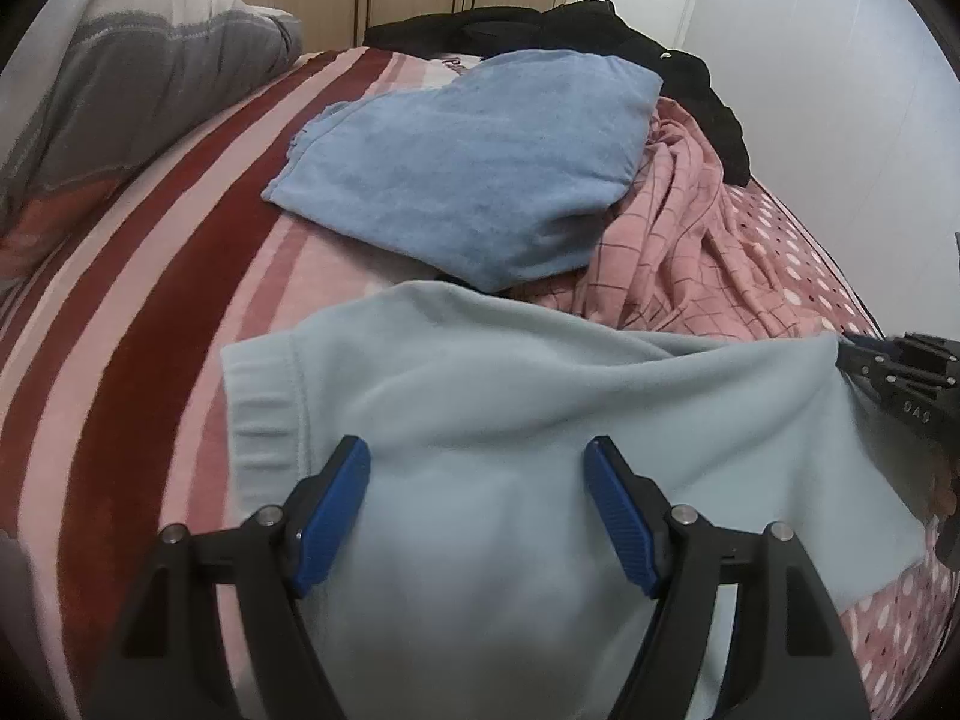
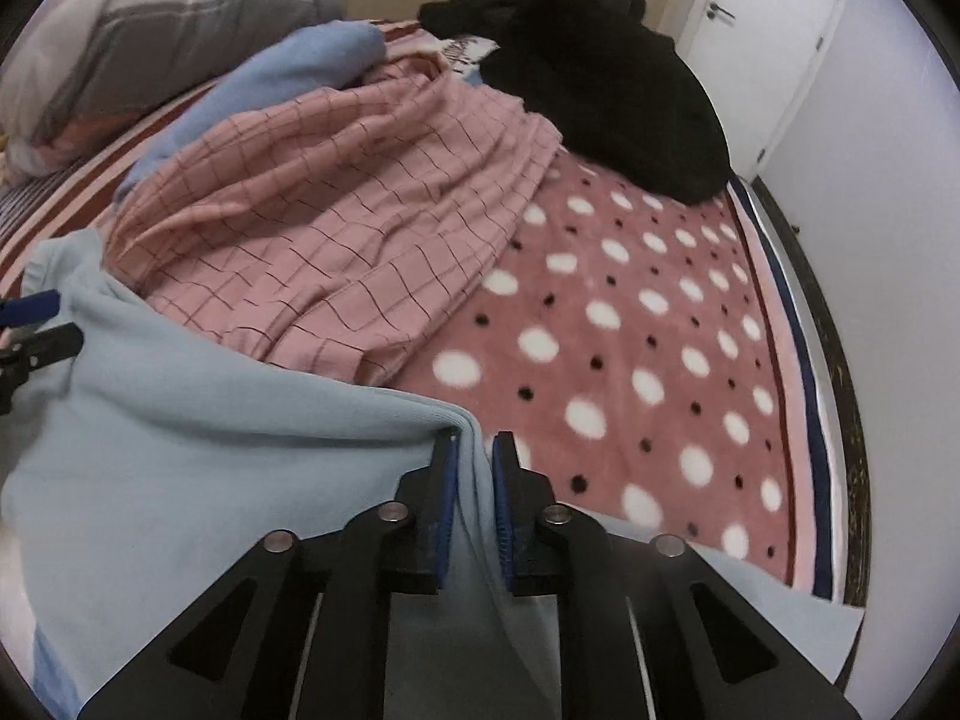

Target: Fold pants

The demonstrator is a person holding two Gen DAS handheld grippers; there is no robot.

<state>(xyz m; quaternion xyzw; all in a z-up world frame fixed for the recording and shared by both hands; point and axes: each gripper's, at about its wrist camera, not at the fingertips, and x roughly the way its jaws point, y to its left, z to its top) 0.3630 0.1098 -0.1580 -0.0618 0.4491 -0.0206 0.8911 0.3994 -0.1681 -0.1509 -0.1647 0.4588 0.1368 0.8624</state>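
Observation:
Light blue pants [image 1: 480, 390] lie across the near part of the bed, with a ribbed cuff [image 1: 264, 396] at their left end. My left gripper [image 1: 477, 450] hovers over them, jaws wide open, nothing between the blue pads. In the right wrist view the pants [image 2: 210, 420] rise to a folded edge at my right gripper [image 2: 477, 441]. Its jaws stand a little apart with that fold between them; the cloth rests against the left pad and is not pinched. The right gripper [image 1: 888, 360] shows at the pants' right edge, the left gripper [image 2: 36, 312] at their left.
A folded blue garment [image 1: 468, 162] lies beyond the pants, a crumpled pink checked cloth [image 2: 336, 228] beside it, and a black garment [image 2: 600, 96] farther back. A grey striped duvet [image 1: 120, 78] is at the left. The dotted blanket [image 2: 660, 330] reaches the bed's right edge by the wall.

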